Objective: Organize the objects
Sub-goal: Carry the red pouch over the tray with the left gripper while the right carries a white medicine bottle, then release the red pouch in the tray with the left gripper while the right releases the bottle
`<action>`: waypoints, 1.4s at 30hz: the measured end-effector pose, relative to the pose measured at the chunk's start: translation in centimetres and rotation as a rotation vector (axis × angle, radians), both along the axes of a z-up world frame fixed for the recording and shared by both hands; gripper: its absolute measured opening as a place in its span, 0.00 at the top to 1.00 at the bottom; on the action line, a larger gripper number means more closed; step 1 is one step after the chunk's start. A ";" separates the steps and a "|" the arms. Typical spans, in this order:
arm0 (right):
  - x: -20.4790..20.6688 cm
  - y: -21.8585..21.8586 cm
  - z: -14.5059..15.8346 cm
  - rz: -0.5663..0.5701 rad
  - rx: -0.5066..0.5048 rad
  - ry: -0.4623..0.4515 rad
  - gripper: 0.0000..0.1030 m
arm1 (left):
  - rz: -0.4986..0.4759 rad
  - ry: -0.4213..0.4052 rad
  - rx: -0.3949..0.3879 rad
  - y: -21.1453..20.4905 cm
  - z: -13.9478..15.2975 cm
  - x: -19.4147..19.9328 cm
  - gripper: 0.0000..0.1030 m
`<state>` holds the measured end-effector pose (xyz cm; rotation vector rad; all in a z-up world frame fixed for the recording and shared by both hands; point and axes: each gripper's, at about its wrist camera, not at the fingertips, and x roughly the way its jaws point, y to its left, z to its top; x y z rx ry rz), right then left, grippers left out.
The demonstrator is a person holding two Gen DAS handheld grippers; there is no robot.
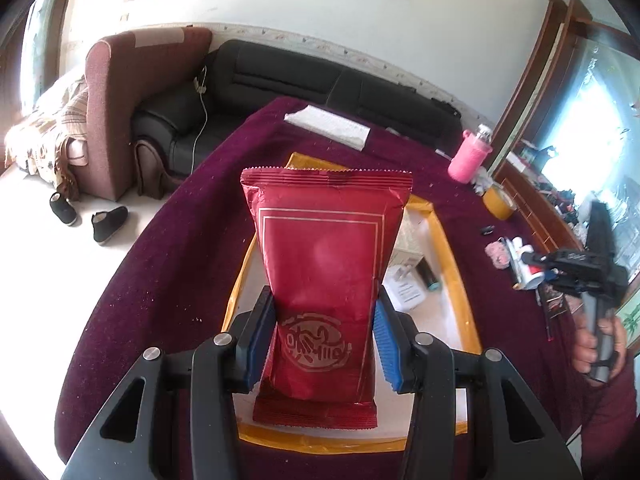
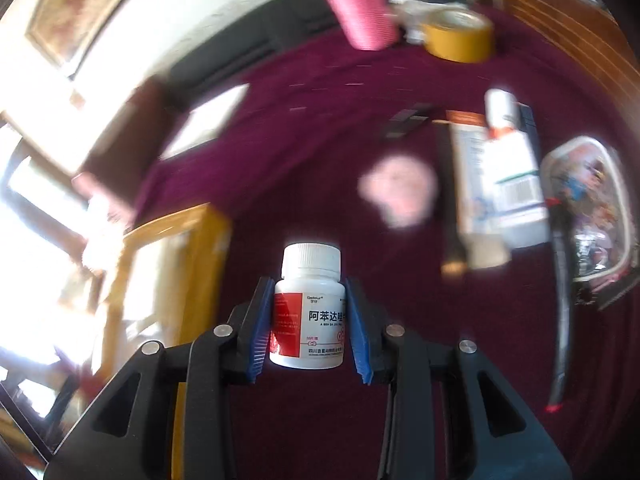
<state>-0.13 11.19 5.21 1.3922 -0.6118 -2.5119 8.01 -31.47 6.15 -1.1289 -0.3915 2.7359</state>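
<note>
My left gripper is shut on a red foil packet, held upright above an open box with yellow-taped edges. Its blue pads press the packet's lower sides. In the right wrist view my right gripper is shut on a small white pill bottle with a red and white label, lifted over the maroon tablecloth. The box lies to the left of it. The left wrist view also shows the right gripper at the far right, held by a hand.
Inside the box lie small white packages. On the cloth stand a pink sleeved bottle and a yellow tape roll, with a white carton, a pink fluffy item and a snack bag. Folded white paper is near the far edge, and a black sofa lies beyond.
</note>
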 end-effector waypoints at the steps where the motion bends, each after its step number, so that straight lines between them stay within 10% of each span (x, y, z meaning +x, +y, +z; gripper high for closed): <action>1: 0.2 -1.1 0.5 0.037 -0.007 0.009 0.68 | -0.002 -0.013 -0.007 0.0 -0.2 -0.4 0.60; 12: 3.0 -16.4 -0.3 0.424 -0.090 -0.059 0.68 | 0.064 -0.138 -0.145 -0.2 -2.3 -4.1 0.70; 17: 3.5 -21.3 -2.1 0.506 -0.059 -0.105 0.68 | 0.076 -0.091 -0.041 -1.2 -1.1 -2.6 0.70; 24: 4.8 -24.3 -4.0 0.548 0.073 -0.087 0.66 | 0.128 0.035 0.043 -2.7 2.1 0.7 0.32; 32: 6.0 -18.5 -0.2 0.485 0.047 0.032 0.66 | 0.033 0.126 0.187 -0.7 3.8 2.1 0.30; 35: 6.0 -12.3 1.8 0.374 0.088 0.112 0.48 | -0.035 0.144 0.268 1.5 4.5 2.4 0.21; 42: -0.9 -0.2 2.0 0.086 0.309 0.112 0.35 | -0.238 0.036 0.203 11.2 3.9 1.5 0.20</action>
